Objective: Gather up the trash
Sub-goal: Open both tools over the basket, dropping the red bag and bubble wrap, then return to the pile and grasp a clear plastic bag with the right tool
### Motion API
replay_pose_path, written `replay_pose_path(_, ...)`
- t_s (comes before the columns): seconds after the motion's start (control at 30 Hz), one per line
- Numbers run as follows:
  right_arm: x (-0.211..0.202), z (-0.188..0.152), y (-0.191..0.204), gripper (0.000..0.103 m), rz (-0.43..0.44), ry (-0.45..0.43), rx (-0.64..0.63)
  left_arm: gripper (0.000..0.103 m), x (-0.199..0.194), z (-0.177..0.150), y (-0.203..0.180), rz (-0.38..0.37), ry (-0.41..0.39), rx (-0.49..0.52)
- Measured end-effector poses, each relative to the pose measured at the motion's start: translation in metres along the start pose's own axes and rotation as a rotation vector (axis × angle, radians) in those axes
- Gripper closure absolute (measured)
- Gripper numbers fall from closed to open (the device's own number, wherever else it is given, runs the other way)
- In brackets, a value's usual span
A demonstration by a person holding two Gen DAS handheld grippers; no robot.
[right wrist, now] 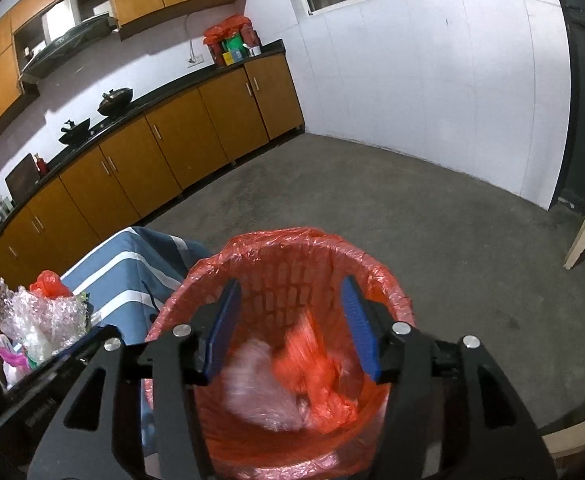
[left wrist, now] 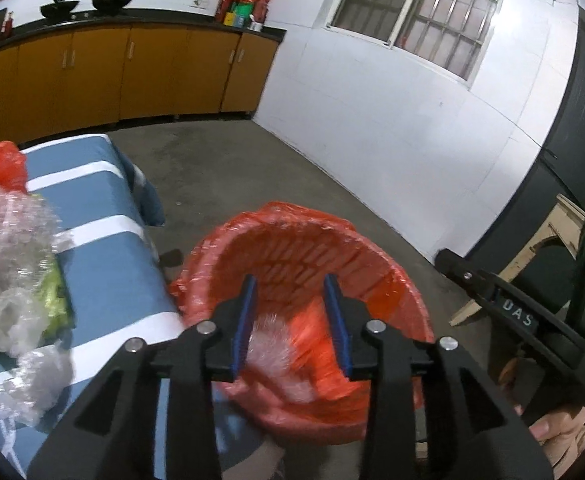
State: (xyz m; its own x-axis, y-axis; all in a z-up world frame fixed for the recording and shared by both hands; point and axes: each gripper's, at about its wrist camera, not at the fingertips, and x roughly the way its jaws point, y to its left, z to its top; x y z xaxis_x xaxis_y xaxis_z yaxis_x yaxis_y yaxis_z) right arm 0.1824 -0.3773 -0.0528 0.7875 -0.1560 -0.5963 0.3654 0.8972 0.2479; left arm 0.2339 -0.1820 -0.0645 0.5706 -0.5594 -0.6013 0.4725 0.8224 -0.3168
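Clearly, part of the job is done and part is left. Both grippers are held over the red-lined wastebasket (right wrist: pixel 292 280), which stands on the concrete floor just right of the blue-and-white striped table (left wrist: pixel 104 264). The right gripper (right wrist: pixel 292 324) is spread wide with nothing between its blue pads (right wrist: pixel 358 320); below it, inside the basket, a crumpled red plastic bag (right wrist: pixel 312 372) and a wad of clear plastic wrap (right wrist: pixel 256 384) are seen, both blurred, so it cannot be told whether they are falling or at rest. The left gripper (left wrist: pixel 290 312) is likewise opened wide and empty above the near rim of the basket.

What remains is judged to be the larger share: a heap of bubble wrap (left wrist: pixel 12 248) is left on the table's near-left part, with another red bag (left wrist: pixel 4 160) at its far side and green wrappers (left wrist: pixel 58 300) tucked against it. None of this heap is touched by either tool.
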Motion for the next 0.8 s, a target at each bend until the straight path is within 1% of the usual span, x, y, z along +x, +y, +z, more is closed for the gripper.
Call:
replay_pose_path(0.07,-0.001,-0.002,0.003,0.05,-0.009,-0.004,-0.021,0.055,-0.01,-0.002,0.006,0.047,-0.024,0.007)
replay_pose_path(0.17,-0.002,-0.006,0.011,0.05,-0.024,-0.011,-0.064,0.048,-0.025,-0.008,0.018,0.119,-0.057,0.015)
replay_pose_path(0.27,-0.004,-0.011,0.024,0.05,-0.028,-0.018,-0.118,0.045,-0.042,-0.013,0.032,0.182,-0.08,0.009)
replay_pose_path(0.37,-0.006,-0.014,0.04,0.05,-0.007,-0.022,-0.164,0.043,-0.062,-0.02,0.049,0.247,-0.102,0.004)
replay_pose_path(0.53,-0.008,-0.022,0.073,0.05,0.073,-0.014,-0.224,0.04,-0.104,-0.035,0.089,0.363,-0.151,-0.039)
replay_pose_path(0.67,-0.007,-0.032,0.112,0.05,0.158,0.006,-0.28,0.036,-0.139,-0.051,0.122,0.479,-0.186,-0.078)
replay_pose_path(0.8,-0.003,-0.048,0.151,0.05,0.233,0.041,-0.327,0.035,-0.169,-0.065,0.149,0.566,-0.208,-0.113)
